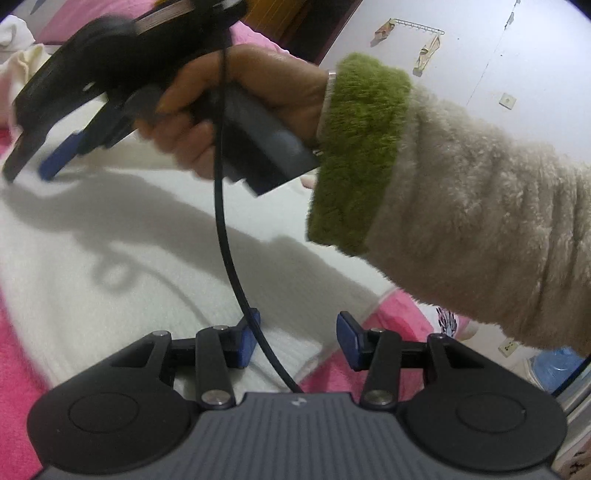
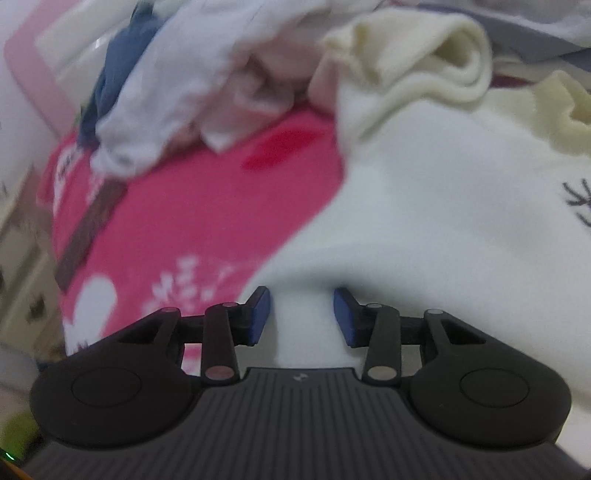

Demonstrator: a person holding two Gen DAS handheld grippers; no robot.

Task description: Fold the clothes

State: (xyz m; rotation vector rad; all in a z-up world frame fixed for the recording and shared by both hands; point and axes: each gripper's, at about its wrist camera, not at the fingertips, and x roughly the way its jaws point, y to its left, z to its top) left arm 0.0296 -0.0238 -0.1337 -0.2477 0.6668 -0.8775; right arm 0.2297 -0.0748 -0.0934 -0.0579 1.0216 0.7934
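A white fleecy garment (image 1: 147,240) lies spread on a pink blanket (image 1: 18,350). My left gripper (image 1: 300,343) hovers open over the garment's near edge; only the black cable (image 1: 225,229) crosses between its blue pads. Further along the cloth, a hand (image 1: 258,92) in a cream, green-cuffed sleeve (image 1: 461,184) holds my right gripper (image 1: 35,166), tips down on the fabric. In the right wrist view the right gripper (image 2: 301,317) points steeply down. A low ridge of the white garment (image 2: 443,221) stands between its pads, which do not squeeze it.
A heap of unfolded clothes (image 2: 184,74), white, pale pink and blue, lies at the far end of the pink blanket (image 2: 184,206). A cream knit (image 2: 424,55) sits beside it. A wall with a hook rail (image 1: 417,27) rises behind the bed.
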